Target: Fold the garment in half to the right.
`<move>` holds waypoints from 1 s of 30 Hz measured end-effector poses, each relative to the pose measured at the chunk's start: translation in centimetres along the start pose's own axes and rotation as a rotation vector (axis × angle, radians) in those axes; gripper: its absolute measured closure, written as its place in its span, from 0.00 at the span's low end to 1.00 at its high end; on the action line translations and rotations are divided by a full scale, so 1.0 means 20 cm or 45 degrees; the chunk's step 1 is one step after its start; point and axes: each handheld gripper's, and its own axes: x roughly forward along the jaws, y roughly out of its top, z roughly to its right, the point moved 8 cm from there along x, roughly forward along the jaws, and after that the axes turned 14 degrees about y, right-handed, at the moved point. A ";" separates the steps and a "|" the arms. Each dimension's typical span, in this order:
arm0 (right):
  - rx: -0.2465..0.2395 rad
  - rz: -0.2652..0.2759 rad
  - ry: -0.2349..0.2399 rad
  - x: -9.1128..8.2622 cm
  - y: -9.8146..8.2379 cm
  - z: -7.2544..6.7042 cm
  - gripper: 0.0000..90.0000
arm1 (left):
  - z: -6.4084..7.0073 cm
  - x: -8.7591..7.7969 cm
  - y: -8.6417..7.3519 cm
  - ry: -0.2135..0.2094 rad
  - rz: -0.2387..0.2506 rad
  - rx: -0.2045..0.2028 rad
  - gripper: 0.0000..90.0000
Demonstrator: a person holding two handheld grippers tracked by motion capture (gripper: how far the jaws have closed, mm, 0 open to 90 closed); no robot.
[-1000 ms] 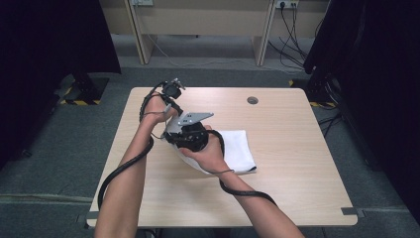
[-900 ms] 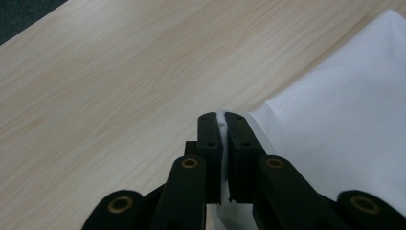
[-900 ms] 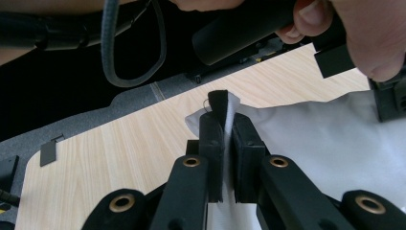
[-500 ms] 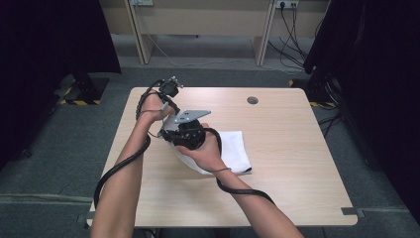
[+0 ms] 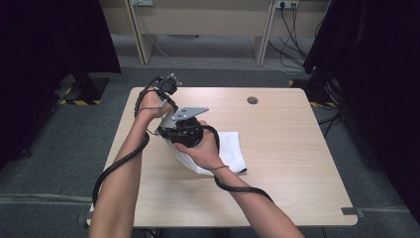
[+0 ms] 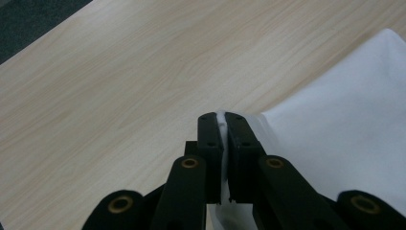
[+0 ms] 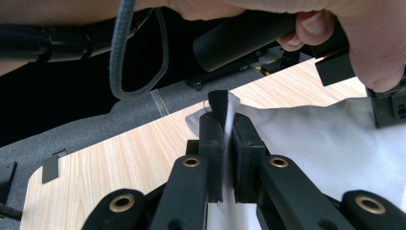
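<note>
The white cloth [image 5: 220,151] is lying near the middle of the light wooden tabletop [image 5: 297,163], and both grippers are working at the cloth's left end. The left gripper [image 6: 222,129] is clenched on a thin edge of the cloth; in the left gripper view a sliver of white fabric is showing between its closed black jaws. The right gripper [image 7: 224,124] is likewise clamped on the cloth, with a small white fold standing up between its jaws in the right gripper view.

Compared with a second ago, very little is changing. The two hands are staying close together over the left part of the cloth, and the cloth is keeping almost the same outline on the tabletop. My reading is that the person is pausing with both holds secured, and that the lift or fold of this end is not yet carried through. The part of the cloth to the right of the grippers is lying flat on the tabletop.

Counting the things: there is one cloth, one tabletop and two grippers, one in each hand. One dark round cable hole [image 5: 252,100] is sitting in the tabletop, beyond the cloth and to its right.
</note>
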 end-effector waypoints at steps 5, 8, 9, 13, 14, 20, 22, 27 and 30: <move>-0.005 0.005 0.002 0.00 0.01 -0.01 0.95 | -0.01 -0.01 0.00 0.007 -0.011 0.006 0.95; 0.000 0.008 0.004 0.01 0.01 -0.01 0.95 | -0.02 -0.01 -0.01 0.013 -0.016 0.007 0.95; -0.003 0.009 0.005 0.01 0.02 -0.01 0.95 | -0.02 -0.01 -0.01 0.014 -0.016 0.004 0.95; -0.003 0.019 0.009 0.02 0.03 -0.02 0.95 | -0.03 -0.03 -0.02 0.021 -0.016 0.001 0.95; -0.003 0.019 0.009 0.02 0.03 -0.02 0.95 | -0.04 -0.03 -0.02 0.022 -0.016 0.002 0.95; -0.007 0.026 0.012 0.03 0.05 -0.03 0.95 | -0.06 -0.04 -0.02 0.036 -0.023 -0.001 0.95; -0.008 0.028 0.013 0.04 0.05 -0.03 0.95 | -0.07 -0.05 -0.03 0.039 -0.024 -0.003 0.95; -0.007 0.035 0.011 0.04 0.07 -0.04 0.95 | -0.09 -0.05 -0.03 0.045 -0.027 -0.005 0.95; -0.011 0.037 0.011 0.05 0.08 -0.04 0.95 | -0.09 -0.06 -0.03 0.048 -0.030 -0.002 0.95</move>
